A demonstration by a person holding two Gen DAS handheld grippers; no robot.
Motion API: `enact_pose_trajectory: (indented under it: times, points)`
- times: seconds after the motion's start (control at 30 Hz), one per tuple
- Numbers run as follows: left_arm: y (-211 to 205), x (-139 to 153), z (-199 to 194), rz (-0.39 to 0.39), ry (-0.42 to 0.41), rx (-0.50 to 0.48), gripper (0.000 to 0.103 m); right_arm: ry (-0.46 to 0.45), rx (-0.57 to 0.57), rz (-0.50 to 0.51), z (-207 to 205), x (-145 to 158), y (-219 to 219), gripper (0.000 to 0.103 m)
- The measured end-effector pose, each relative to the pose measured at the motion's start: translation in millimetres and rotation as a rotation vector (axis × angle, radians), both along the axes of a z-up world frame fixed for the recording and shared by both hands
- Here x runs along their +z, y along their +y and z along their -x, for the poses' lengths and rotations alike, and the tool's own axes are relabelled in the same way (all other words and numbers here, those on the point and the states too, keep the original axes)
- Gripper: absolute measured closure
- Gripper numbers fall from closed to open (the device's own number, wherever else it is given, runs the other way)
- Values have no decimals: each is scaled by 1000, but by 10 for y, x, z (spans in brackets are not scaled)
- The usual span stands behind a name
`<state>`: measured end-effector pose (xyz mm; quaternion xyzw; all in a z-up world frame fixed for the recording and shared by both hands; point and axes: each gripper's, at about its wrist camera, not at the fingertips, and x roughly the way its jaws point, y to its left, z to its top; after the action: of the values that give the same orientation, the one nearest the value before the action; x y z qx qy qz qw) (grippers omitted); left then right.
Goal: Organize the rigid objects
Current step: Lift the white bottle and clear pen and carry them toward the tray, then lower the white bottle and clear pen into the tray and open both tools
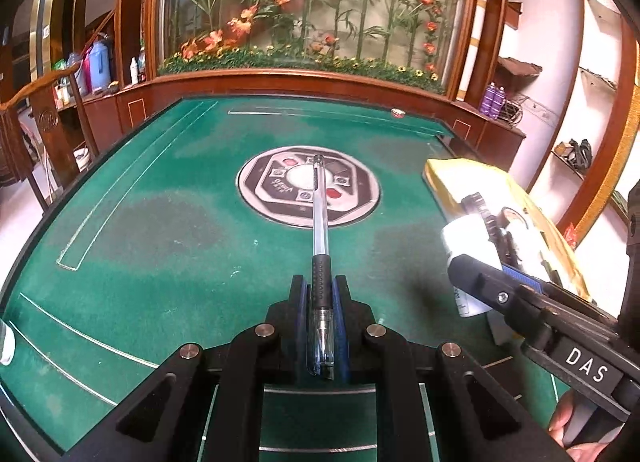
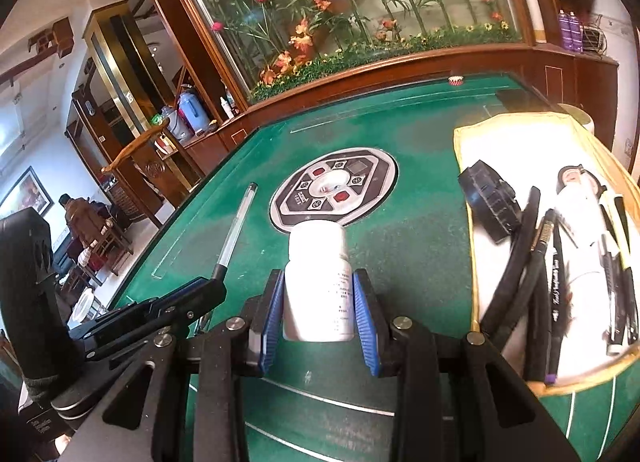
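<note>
Jaws of the left gripper (image 1: 321,294) were closed on a pen (image 1: 320,229), pinching its black dotted grip section between the blue pads (image 1: 339,302). Pen had a clear barrel and a clear cap end; it pointed straight ahead, its far end over the round control panel (image 1: 308,185) at the centre of the green counter (image 1: 160,221).

Jaws of the right gripper (image 2: 319,302) were clamped on a white bottle (image 2: 318,282), blue pads (image 2: 364,322) against both of its sides. Bottle was plain white plastic with a rounded shoulder and small printed text down one side; it lay along the jaws, its far end toward the control panel (image 2: 334,185).

Right of the control panel lay a yellow-edged tray (image 2: 466,181) lined in white. Right wrist view showed its contents: a black ridged lid (image 2: 490,201) nearest the panel, then a black cable (image 2: 516,262), several dark pens (image 2: 554,282) and a white figure-shaped item (image 2: 576,217) farther from it. Left wrist view caught only the tray's near corner (image 1: 444,173), mostly behind the right gripper (image 1: 480,278) and the bottle (image 1: 466,238).

Right wrist view also showed the left gripper (image 2: 218,274) left of the panel, with the pen (image 2: 236,221) jutting forward. A small red-and-white object (image 1: 397,113) sat beyond the panel near the counter's far edge.
</note>
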<state>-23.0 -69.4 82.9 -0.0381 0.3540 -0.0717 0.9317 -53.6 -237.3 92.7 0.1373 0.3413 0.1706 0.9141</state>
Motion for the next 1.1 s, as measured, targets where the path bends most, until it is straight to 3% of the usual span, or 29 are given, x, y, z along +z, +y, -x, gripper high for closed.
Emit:
enact_pose_trajectory:
  times: [0.33,0.6,0.9,1.1]
  points:
    - [-143,178,207,-7,-41,-33,90,-45,-22,-31,256,211,-166,70]
    - [-389,269,182,-6,-40,-91,90,-71,-98,-54,405,321,-582,70]
    - [-857,388,13,17,-28,-202,90,-56,-221,-74,356,241,-1262,70]
    - [-1345,336,-138,20,23,-294,91,-38,-288,-48,262,179,-1621,70]
